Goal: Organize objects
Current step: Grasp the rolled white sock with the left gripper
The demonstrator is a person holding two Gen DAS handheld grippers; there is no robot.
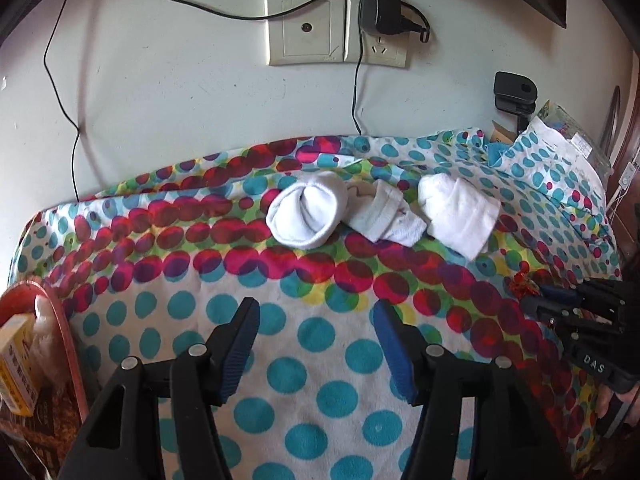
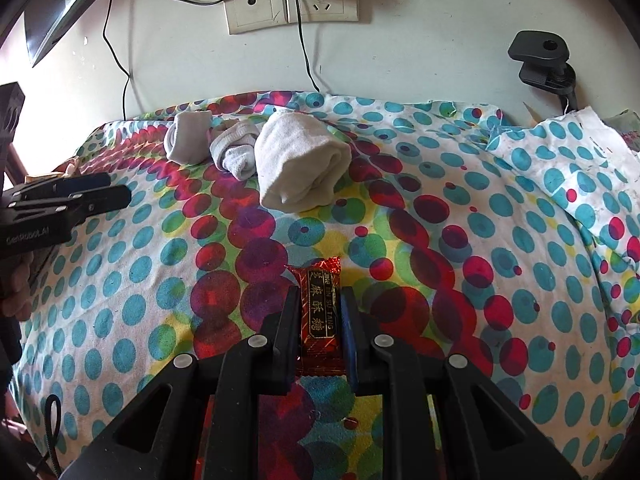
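Three white sock bundles sit in a row on the polka-dot cloth, just below the wall socket. Going left to right: my left tool hangs wide open with nothing between its fingers, well short of the socks. My right tool is clamped tight on a red candy that's lying on the cloth, nearer me than the socks.
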